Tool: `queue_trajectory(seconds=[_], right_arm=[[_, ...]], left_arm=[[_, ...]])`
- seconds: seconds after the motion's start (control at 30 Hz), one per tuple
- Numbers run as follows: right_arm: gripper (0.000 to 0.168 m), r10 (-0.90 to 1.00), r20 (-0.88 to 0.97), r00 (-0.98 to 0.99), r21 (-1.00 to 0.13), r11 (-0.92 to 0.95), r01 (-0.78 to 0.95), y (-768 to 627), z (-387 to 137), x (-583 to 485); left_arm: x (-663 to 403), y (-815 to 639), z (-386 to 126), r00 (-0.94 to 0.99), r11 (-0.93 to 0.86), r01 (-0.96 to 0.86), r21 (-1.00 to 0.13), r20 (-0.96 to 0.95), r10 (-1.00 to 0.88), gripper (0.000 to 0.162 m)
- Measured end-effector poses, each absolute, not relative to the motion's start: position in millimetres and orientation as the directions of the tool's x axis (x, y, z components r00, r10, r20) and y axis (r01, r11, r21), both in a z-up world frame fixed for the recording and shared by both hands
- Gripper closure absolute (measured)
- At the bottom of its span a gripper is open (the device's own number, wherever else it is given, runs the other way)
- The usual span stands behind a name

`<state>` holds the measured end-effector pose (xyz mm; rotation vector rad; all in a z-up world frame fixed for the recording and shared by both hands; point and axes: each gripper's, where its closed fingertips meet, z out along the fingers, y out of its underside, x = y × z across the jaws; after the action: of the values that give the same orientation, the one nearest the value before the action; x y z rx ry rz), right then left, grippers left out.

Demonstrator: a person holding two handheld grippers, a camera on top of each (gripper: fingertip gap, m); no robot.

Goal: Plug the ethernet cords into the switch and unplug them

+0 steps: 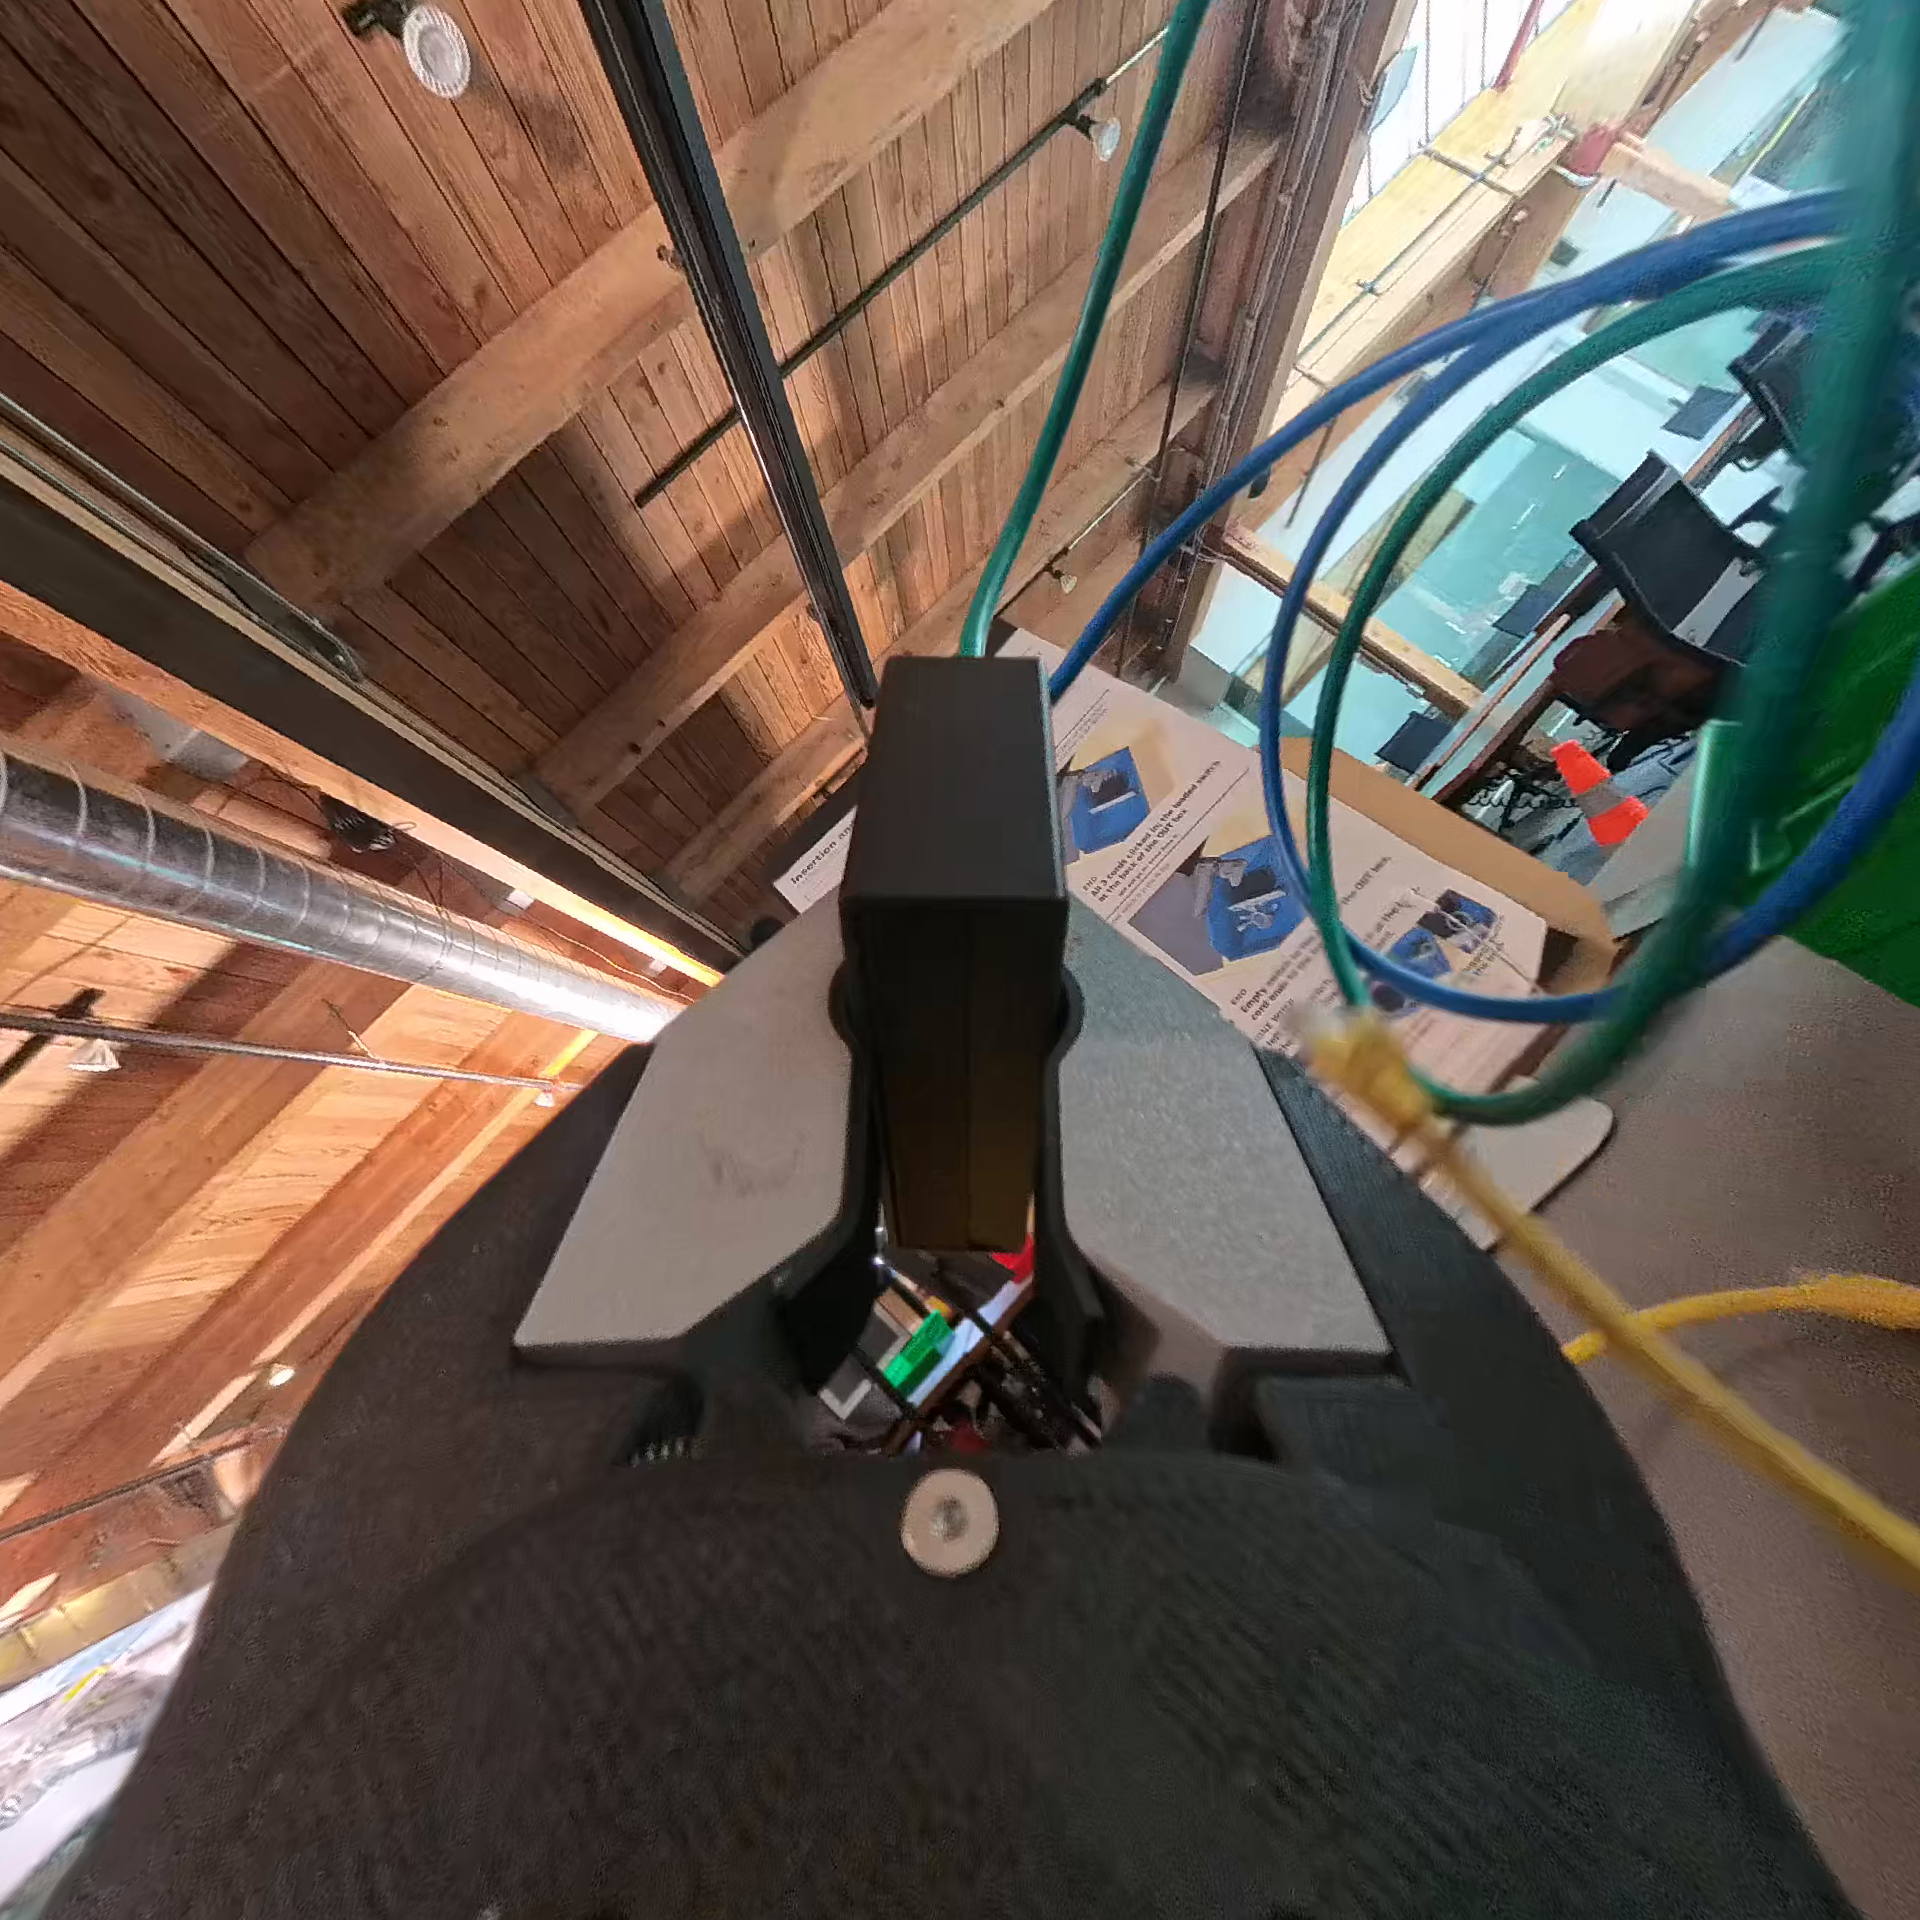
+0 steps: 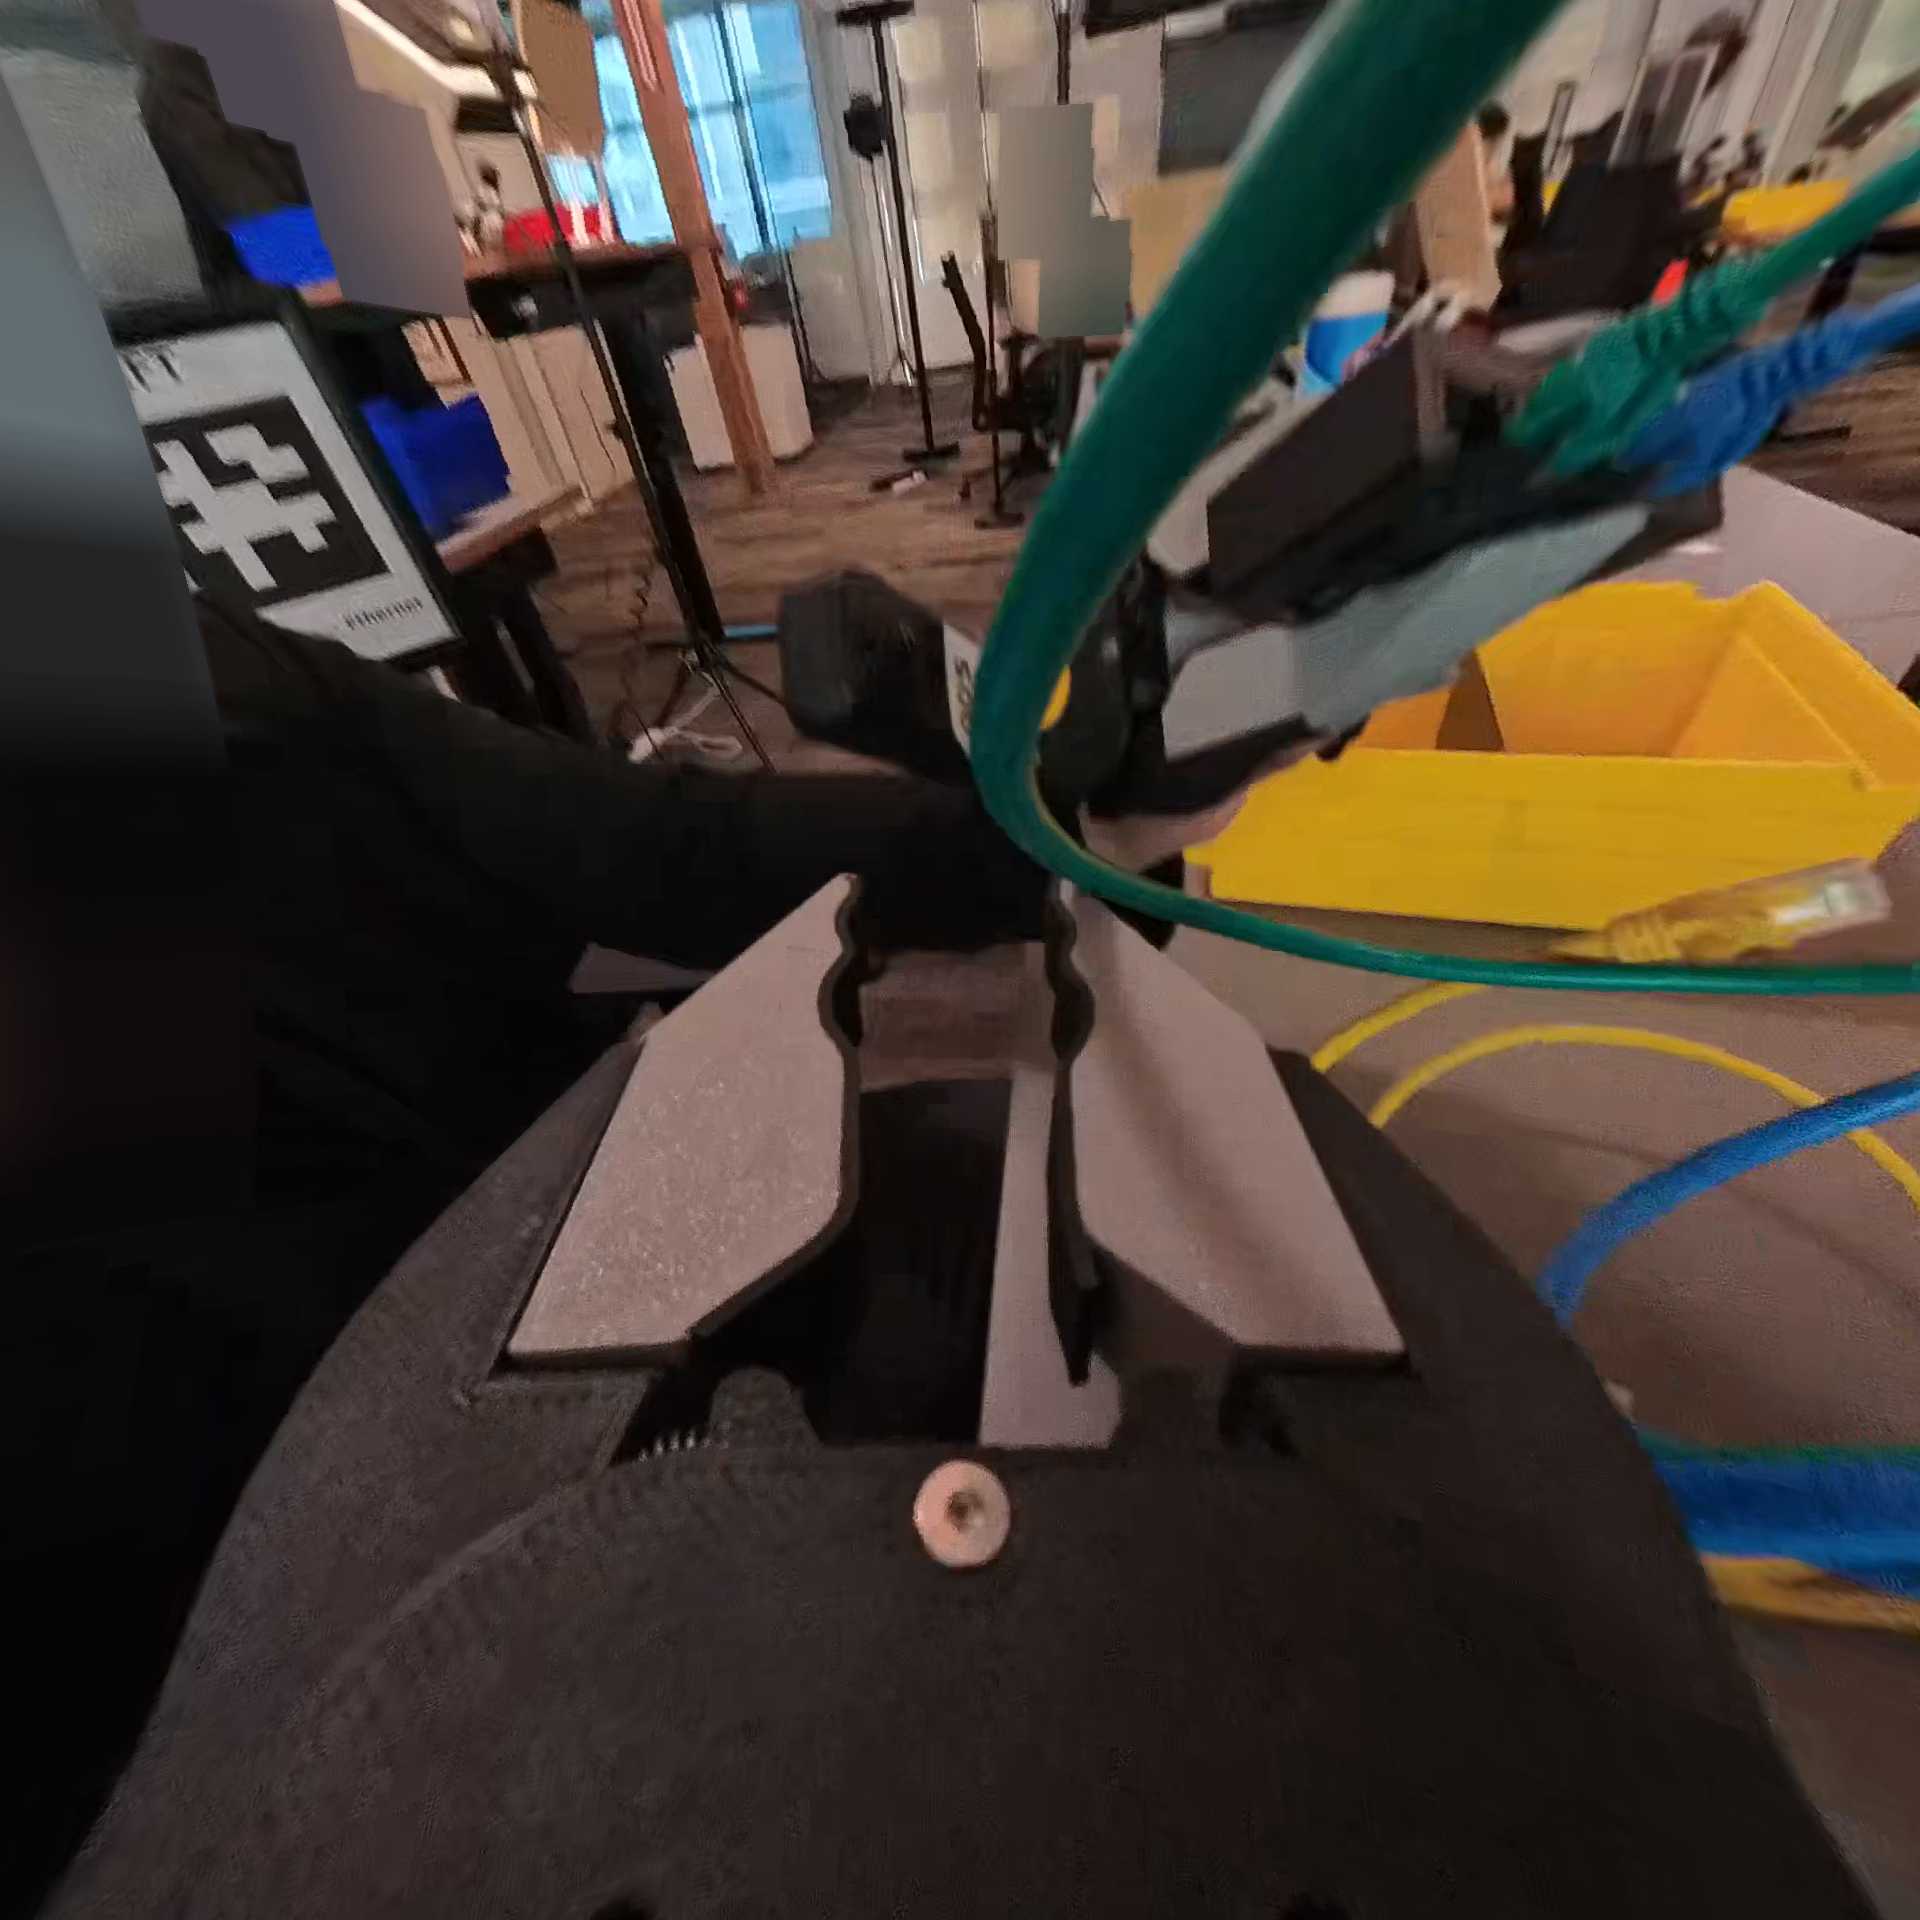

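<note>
My left gripper (image 1: 956, 997) is clamped on the black ethernet switch (image 1: 956, 831), holding it lifted with the camera tilted up toward the timber ceiling; the switch stands on end between the two grey fingers (image 1: 727, 1164), filling the centre of the left wrist view. From its far end a green ethernet cord (image 1: 1101, 281) climbs toward twelve o'clock and a blue ethernet cord (image 1: 1455, 343) arcs off toward two o'clock, so I judge both are seated. In the right wrist view the same switch (image 2: 1320, 499) sits at about one o'clock, with the green plug (image 2: 1621, 364) and the blue plug (image 2: 1766, 395) side by side in its ports.

My right gripper (image 2: 956, 997) is empty, its jaws standing apart with nothing between them; the green cord loops just beyond its tips. The yellow ethernet cord's plug (image 2: 1745, 914) hangs loose at three o'clock, near the yellow bin (image 2: 1538, 831) and clear of the switch; in the left view that yellow plug (image 1: 1351, 1049) dangles at about three o'clock.

I judge the plugging stage is two cords in, with the yellow one left. The next move calls for the right gripper to swing toward three o'clock, close on the yellow plug's boot, and line it up with a free port; the draped cords could snag.
</note>
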<state>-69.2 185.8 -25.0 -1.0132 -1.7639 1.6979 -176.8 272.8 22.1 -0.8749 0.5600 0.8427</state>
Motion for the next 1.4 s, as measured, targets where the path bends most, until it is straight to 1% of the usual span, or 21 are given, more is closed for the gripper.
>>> queue_trajectory(seconds=[0.07,0.13,0.2,0.27,0.33,0.4,0.47,0.5,0.57,0.67,0.7,0.77,0.83,0.9,0.97,1.07,1.17,1.23,1.33,1.4], right_arm=[[0.133,0.669,-0.26,-0.696,-0.964,-0.219,0.15,164,6,-60],[0.136,0.569,-0.313,-0.761,-0.939,-0.305,0.158,148,23,-54],[0.137,0.6,-0.315,-0.736,-0.94,-0.305,0.153,147,20,-62],[0.139,0.702,-0.299,-0.646,-0.952,-0.261,0.158,162,7,-77],[0.136,0.77,-0.278,-0.574,-0.961,-0.218,0.172,179,-6,-84],[0.144,0.695,-0.275,-0.665,-0.961,-0.208,0.18,173,-3,-65],[0.139,0.597,-0.268,-0.756,-0.962,-0.214,0.172,167,7,-39],[0.136,0.599,-0.243,-0.763,-0.967,-0.21,0.143,170,11,-30],[0.137,0.652,-0.196,-0.732,-0.974,-0.217,0.067,186,20,-20],[0.136,0.755,-0.242,-0.61,-0.957,-0.291,0.02,225,26,-20],[0.135,0.777,-0.262,-0.572,-0.949,-0.314,0.009,237,27,-21],[0.126,0.783,-0.277,-0.557,-0.941,-0.338,-0.007,243,31,-17],[0.128,0.778,-0.241,-0.58,-0.95,-0.312,-0.025,233,39,-8],[0.126,0.816,-0.197,-0.543,-0.966,-0.256,-0.034,224,42,-4],[0.124,0.839,-0.182,-0.512,-0.976,-0.216,-0.006,210,41,-6],[0.113,0.838,-0.164,-0.52,-0.986,-0.156,0.058,180,34,-19],[0.12,0.817,-0.18,-0.548,-0.98,-0.098,0.175,148,11,-45],[0.124,0.868,-0.194,-0.457,-0.964,-0.082,0.254,153,-13,-76],[0.119,0.92,-0.231,-0.317,-0.944,-0.133,0.303,178,-41,-115],[0.115,0.945,-0.236,-0.227,-0.931,-0.153,0.33,198,-58,-131]], left_arm=[[-171,271,14,0.539,0.361,-0.836,-0.412,-0.74,0.403,0.135],[-168,271,8,0.532,0.361,-0.84,-0.405,-0.746,0.401,0.135],[-170,273,3,0.535,0.351,-0.839,-0.415,-0.745,0.398,0.135],[-172,274,1,0.537,0.345,-0.839,-0.422,-0.744,0.397,0.135],[-175,272,2,0.535,0.343,-0.841,-0.419,-0.739,0.411,0.135],[-181,267,6,0.549,0.346,-0.833,-0.432,-0.723,0.42,0.135],[-187,259,11,0.56,0.356,-0.826,-0.438,-0.709,0.429,0.135],[-189,255,14,0.561,0.361,-0.825,-0.434,-0.706,0.433,0.135],[-192,246,17,0.556,0.366,-0.828,-0.424,-0.704,0.442,0.135],[-190,234,16,0.552,0.379,-0.829,-0.411,-0.706,0.444,0.135],[-186,230,14,0.552,0.39,-0.828,-0.403,-0.71,0.437,0.135],[-178,225,7,0.513,0.392,-0.848,-0.357,-0.739,0.436,0.135],[-171,222,-3,0.452,0.375,-0.879,-0.296,-0.769,0.452,0.135],[-163,217,-14,0.41,0.376,-0.893,-0.246,-0.79,0.456,0.135],[-160,217,-26,0.369,0.353,-0.91,-0.215,-0.808,0.459,0.134],[-156,220,-41,0.319,0.33,-0.928,-0.175,-0.829,0.459,0.135],[-155,222,-52,0.255,0.289,-0.95,-0.122,-0.835,0.487,0.135],[-156,221,-55,0.238,0.267,-0.957,-0.111,-0.827,0.509,0.134],[-159,224,-58,0.198,0.223,-0.971,-0.088,-0.82,0.536,0.135],[-160,224,-59,0.205,0.218,-0.971,-0.1,-0.816,0.541,0.135]])
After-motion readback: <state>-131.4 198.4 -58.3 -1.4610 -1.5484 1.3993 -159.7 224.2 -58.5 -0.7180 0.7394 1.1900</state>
